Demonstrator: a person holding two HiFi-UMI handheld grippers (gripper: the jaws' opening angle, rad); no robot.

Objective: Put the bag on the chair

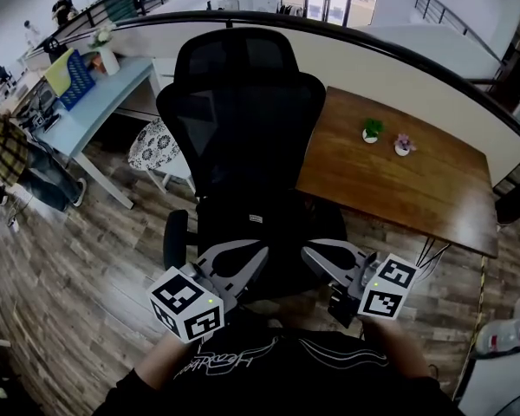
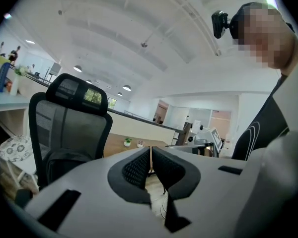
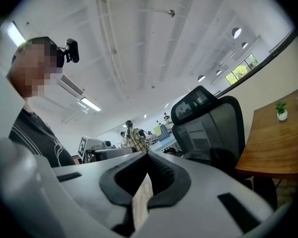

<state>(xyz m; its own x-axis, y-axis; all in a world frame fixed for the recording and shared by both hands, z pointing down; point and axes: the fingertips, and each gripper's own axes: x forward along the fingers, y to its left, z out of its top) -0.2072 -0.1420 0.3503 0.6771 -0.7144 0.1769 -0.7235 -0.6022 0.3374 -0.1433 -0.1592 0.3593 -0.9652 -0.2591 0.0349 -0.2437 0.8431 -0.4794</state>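
Observation:
A black mesh office chair (image 1: 243, 102) stands in front of me, with a black bag (image 1: 258, 224) lying on its seat against the backrest. Both grippers are held low and close to my body, short of the seat's front edge and tilted upward. My left gripper (image 1: 236, 263) is shut with nothing between its pads (image 2: 139, 165). My right gripper (image 1: 331, 260) is also shut and empty. In the left gripper view the chair (image 2: 69, 128) sits at the left with the bag (image 2: 64, 162) dark on the seat. In the right gripper view the chair (image 3: 213, 128) rises at the right.
A brown wooden table (image 1: 399, 172) with two small potted plants (image 1: 372, 130) stands right of the chair. A pale blue desk (image 1: 95, 102) with a blue crate is at the left, and a patterned stool (image 1: 156, 146) beside it. A curved railing wall runs behind. People stand at the far left.

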